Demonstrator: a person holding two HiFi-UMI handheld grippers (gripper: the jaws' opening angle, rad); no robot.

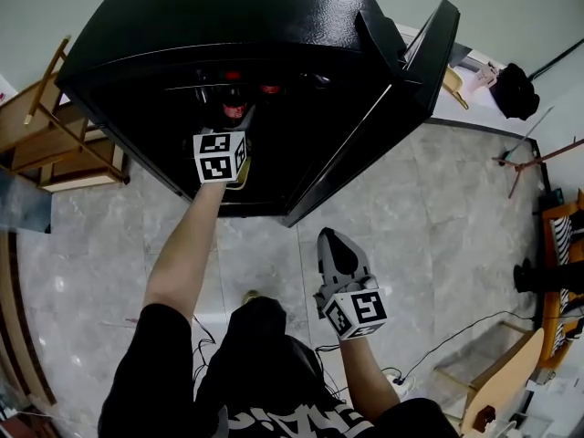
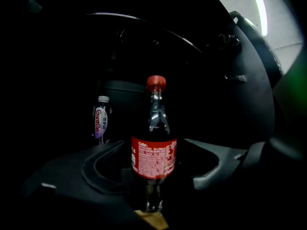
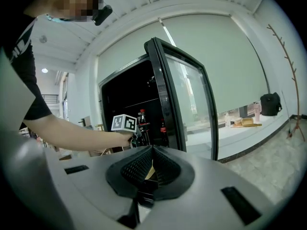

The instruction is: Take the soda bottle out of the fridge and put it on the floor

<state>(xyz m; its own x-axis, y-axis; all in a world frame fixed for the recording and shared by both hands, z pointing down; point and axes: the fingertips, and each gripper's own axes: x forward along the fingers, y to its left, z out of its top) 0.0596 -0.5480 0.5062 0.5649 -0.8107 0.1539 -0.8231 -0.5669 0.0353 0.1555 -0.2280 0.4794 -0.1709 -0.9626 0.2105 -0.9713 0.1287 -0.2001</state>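
Two grippers are shown. The left gripper is extended into the fridge, its fingers held apart on either side of the upright soda bottle, which stands inside the fridge, straight ahead and unclamped. The right gripper, fingers pressed together and empty, is held outside the fridge, farther off.
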